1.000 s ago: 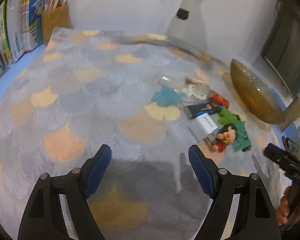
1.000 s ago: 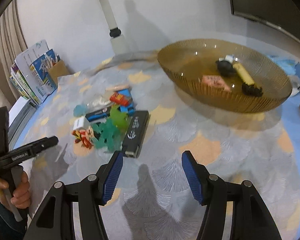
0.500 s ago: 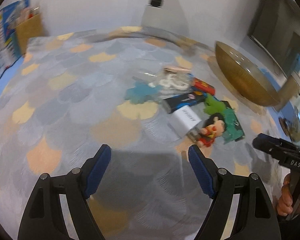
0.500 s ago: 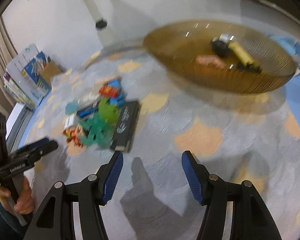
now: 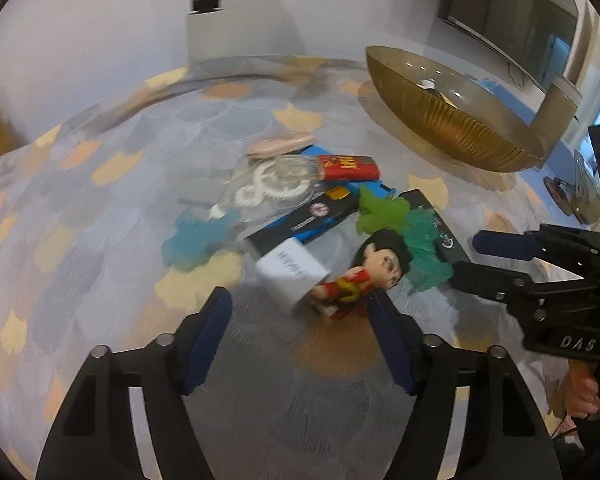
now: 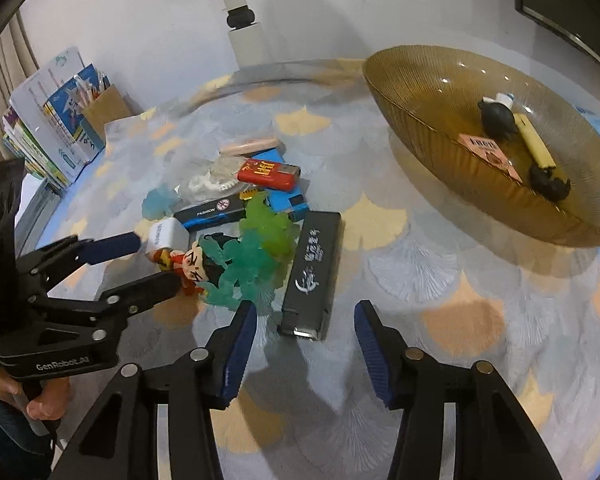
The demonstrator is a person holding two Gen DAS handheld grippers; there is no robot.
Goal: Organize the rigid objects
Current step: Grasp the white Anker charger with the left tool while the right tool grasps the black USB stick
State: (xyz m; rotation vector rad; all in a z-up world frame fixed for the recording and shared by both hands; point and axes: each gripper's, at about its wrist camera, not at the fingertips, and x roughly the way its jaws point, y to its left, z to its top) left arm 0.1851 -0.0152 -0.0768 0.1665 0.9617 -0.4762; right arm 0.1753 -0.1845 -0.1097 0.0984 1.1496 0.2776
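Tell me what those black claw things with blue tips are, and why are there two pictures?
A person holds one grabbing tool in each hand, each carrying a camera, so you get two pictures. The left tool looks at a little doll figure and a white charger block. The right tool points at a long black box. Both are open and hold nothing. Toys and small boxes lie piled on a patterned tablecloth; an amber glass bowl already holds a few things.

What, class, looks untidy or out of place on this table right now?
The heap of small items lies jumbled on the cloth rather than in the amber bowl: the toy figure lies on its side beside the white box, and the green jelly toys overlap the black box. Nothing looks broken or spilled.
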